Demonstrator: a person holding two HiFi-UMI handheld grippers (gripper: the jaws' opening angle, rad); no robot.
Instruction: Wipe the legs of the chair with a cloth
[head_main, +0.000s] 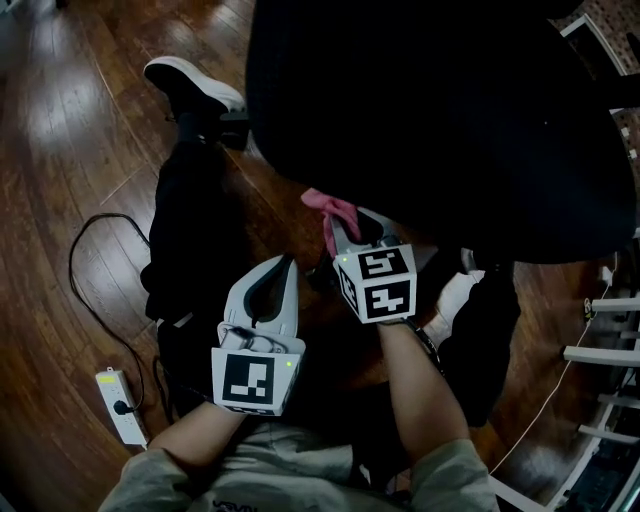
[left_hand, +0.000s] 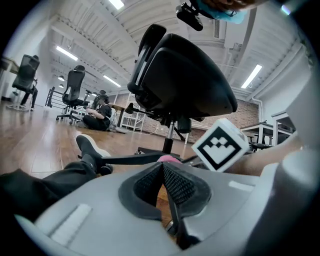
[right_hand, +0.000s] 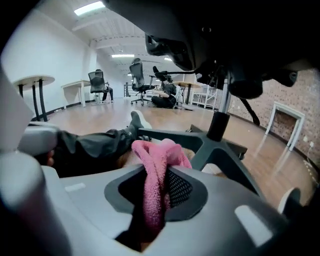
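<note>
A black office chair (head_main: 440, 110) stands over me, its seat filling the upper right of the head view. My right gripper (head_main: 340, 232) is shut on a pink cloth (head_main: 333, 210), which pokes out from its tips under the seat. In the right gripper view the pink cloth (right_hand: 156, 165) hangs between the jaws, just short of the chair's dark base legs (right_hand: 210, 145) and centre column (right_hand: 219, 120). My left gripper (head_main: 285, 262) is shut with nothing in it, lower left of the right one. In the left gripper view the chair base (left_hand: 150, 157) lies ahead.
A person's dark trouser leg (head_main: 195, 220) and white-soled shoe (head_main: 192, 85) stretch along the wooden floor left of the chair. A white power strip (head_main: 120, 405) and black cable (head_main: 95, 270) lie at the lower left. White furniture frames (head_main: 605, 350) stand at the right edge.
</note>
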